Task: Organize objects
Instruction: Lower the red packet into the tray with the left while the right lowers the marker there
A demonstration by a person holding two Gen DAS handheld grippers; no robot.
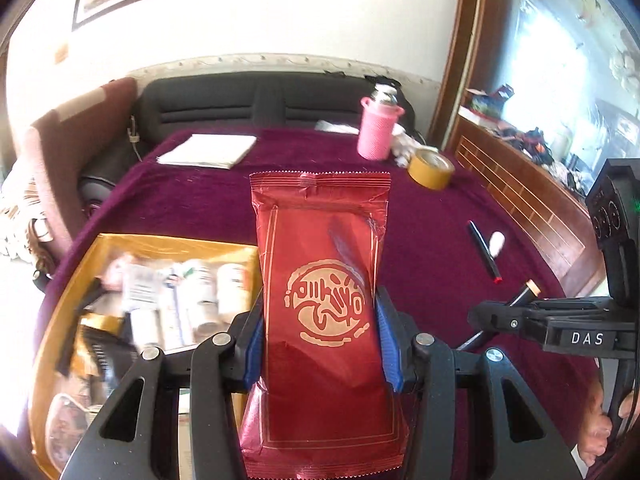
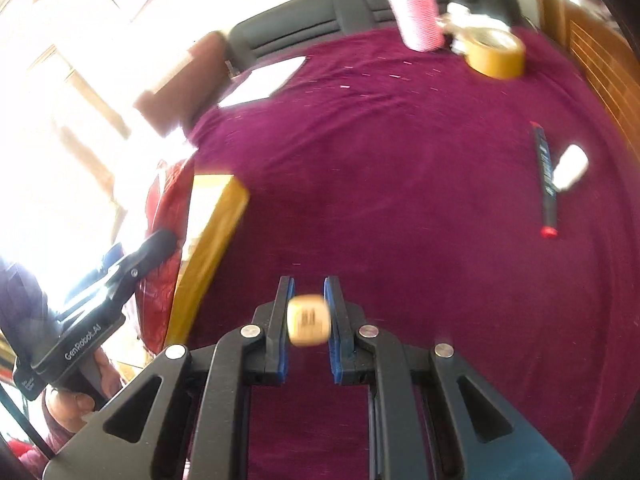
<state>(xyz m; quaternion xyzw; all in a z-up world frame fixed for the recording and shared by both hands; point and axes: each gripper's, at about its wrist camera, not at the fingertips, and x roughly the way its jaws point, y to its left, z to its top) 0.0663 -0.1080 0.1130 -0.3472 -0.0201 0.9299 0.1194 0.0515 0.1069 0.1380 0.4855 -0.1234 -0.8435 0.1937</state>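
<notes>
Gold box sits far left on the bench, left tongs clamp the red packet beside it, probably headed in, while right tongs pinch a small tan stick end-on.

One red packet, one tape roll, one pink flask, one marker.

Upright red foil packet, small tan stick
</notes>
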